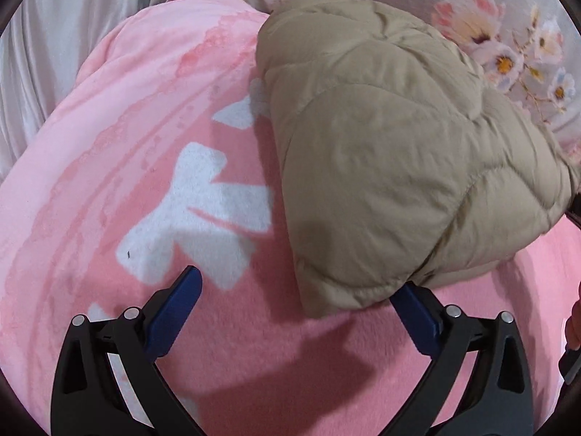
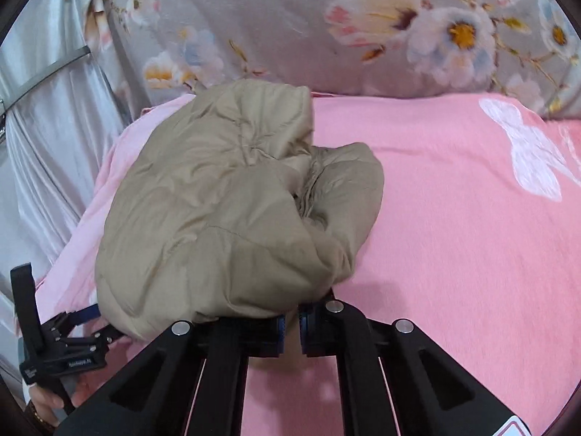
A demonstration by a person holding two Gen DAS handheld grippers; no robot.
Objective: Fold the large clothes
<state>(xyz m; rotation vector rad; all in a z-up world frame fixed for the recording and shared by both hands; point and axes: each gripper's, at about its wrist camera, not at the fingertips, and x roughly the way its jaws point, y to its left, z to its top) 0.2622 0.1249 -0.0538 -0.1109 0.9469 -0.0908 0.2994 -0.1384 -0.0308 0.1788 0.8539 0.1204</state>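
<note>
A beige puffer jacket [image 1: 381, 152] lies bundled on a pink blanket [image 1: 127, 145]. My left gripper [image 1: 299, 290] stands open at the bundle's near corner. Its left blue pad [image 1: 181, 301] rests over bare blanket, and the tip of the right pad [image 1: 414, 312] is tucked under the jacket's edge. In the right wrist view the jacket [image 2: 218, 218] fills the middle left. My right gripper [image 2: 292, 321] is at its near hem with the pads almost together, shut on the fabric that drapes over the tips. The left gripper [image 2: 96, 323] shows at the bundle's lower left, held by a hand [image 2: 47, 405].
The pink blanket [image 2: 454, 236] bears white bow shapes [image 2: 530, 152] and stretches away to the right. A grey floral quilt [image 2: 326, 29] bounds it at the back. Silver-grey curtain fabric [image 2: 43, 116] hangs along the left side.
</note>
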